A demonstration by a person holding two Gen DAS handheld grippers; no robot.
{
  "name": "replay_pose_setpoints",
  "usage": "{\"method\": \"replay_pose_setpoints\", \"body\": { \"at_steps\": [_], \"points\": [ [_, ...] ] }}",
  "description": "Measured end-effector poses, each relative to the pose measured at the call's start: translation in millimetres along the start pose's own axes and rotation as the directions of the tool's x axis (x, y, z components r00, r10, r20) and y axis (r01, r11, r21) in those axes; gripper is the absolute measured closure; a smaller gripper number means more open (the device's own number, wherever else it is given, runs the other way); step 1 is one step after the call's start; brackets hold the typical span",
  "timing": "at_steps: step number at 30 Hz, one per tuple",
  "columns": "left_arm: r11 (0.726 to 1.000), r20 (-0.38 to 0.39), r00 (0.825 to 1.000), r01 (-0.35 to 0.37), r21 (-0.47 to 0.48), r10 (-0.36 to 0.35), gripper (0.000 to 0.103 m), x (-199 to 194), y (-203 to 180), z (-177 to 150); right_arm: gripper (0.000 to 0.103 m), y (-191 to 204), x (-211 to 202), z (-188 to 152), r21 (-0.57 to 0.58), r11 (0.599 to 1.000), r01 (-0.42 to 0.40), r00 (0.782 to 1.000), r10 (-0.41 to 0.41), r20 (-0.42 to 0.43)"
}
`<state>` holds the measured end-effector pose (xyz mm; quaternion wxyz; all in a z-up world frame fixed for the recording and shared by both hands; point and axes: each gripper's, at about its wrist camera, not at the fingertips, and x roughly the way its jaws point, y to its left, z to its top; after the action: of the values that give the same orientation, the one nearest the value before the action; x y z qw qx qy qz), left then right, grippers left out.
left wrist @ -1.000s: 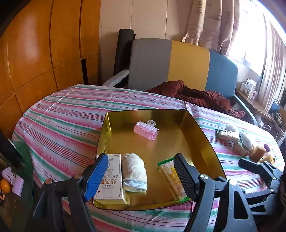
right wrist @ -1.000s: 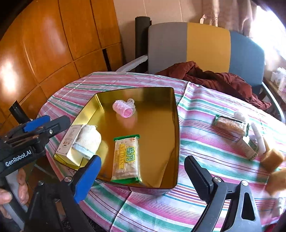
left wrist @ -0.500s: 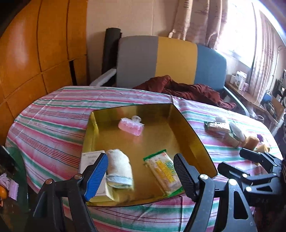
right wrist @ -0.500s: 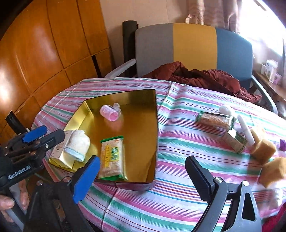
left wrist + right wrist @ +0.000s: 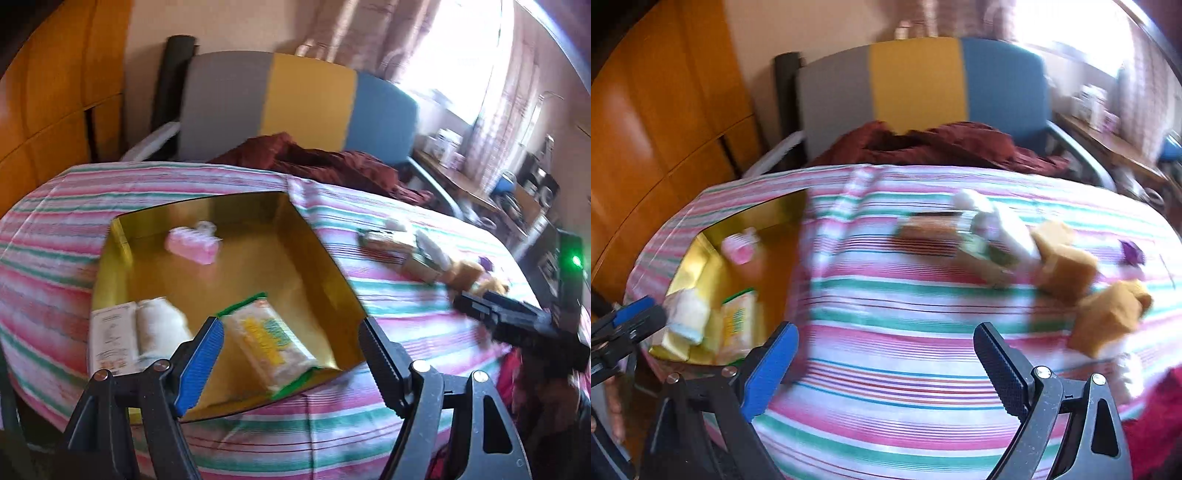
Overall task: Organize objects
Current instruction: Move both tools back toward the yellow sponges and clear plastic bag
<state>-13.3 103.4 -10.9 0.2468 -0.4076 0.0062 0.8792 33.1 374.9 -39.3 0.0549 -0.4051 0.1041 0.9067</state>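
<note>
Grippers: left gripper (image 5: 291, 354) and right gripper (image 5: 884, 363) wide apart, empty; right faces loose sponges (image 5: 1067, 264), likely tray (image 5: 332, 273)-bound.

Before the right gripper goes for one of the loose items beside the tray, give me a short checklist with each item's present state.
1. Right gripper open and holding nothing: ok.
2. Left gripper open and holding nothing: ok.
3. Loose items, such as the sponges, ahead of the right gripper: ok.
4. Room left in the tray: ok.
5. Sharp view for picking a target: not ok, both views are blurred.
6. Grippers apart from each other: ok.
</note>
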Motion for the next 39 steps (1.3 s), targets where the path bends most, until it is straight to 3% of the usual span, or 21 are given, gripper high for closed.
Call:
{"method": "replay_pose_setpoints", "body": {
  "at_steps": [5, 9, 16, 23, 28, 31, 33, 39],
  "points": [
    [0.994, -0.032, 0.998, 0.062, 0.093, -0.059, 0.026, 10.5, -31.4, 2.9, 0.007, -71.3, -21.1, 6.8, 0.128, 0.986, 0.104, 0.994, -0.107, 0.017],
    [0.973, -0.072, 0.989, 0.140, 0.185, -0.129, 0.026, 22.9, -63.9, 2.9, 0.006, -128.7, -44.0, 14.0, 0.237, 0.954, 0.186, 0.978, -0.202, 0.045],
    [0.928, -0.142, 0.978, 0.189, 0.320, -0.150, 0.026, 51.8, -117.2, 0.6, 0.000, -223.9, -64.1, 14.5, 0.456, 0.849, 0.268, 0.943, -0.329, 0.058],
    [0.879, -0.190, 0.964, 0.249, 0.408, -0.185, 0.024, 85.1, -159.6, -0.1, 0.000, -269.7, -55.5, -9.8, 0.617, 0.756, 0.218, 0.956, -0.293, 0.021],
    [0.826, -0.216, 0.938, 0.343, 0.447, -0.272, 0.020, 104.7, -200.6, 7.8, 0.000, -278.8, -56.3, -14.3, 0.650, 0.732, 0.203, 0.959, -0.282, 0.019],
    [0.796, -0.246, 0.928, 0.368, 0.481, -0.280, 0.018, 119.2, -233.4, 11.0, 0.000, -278.9, -58.0, -14.6, 0.657, 0.732, 0.182, 0.964, -0.266, 0.030],
    [0.778, -0.280, 0.912, 0.403, 0.482, -0.299, 0.017, 129.9, -253.6, 12.1, 0.000, -277.9, -57.1, -13.9, 0.657, 0.734, 0.172, 0.966, -0.256, 0.032],
    [0.754, -0.328, 0.898, 0.428, 0.498, -0.294, 0.018, 154.8, -298.3, 8.9, 0.000, -283.8, -52.0, -18.4, 0.682, 0.716, 0.152, 0.975, -0.222, 0.015]
  ]
}}
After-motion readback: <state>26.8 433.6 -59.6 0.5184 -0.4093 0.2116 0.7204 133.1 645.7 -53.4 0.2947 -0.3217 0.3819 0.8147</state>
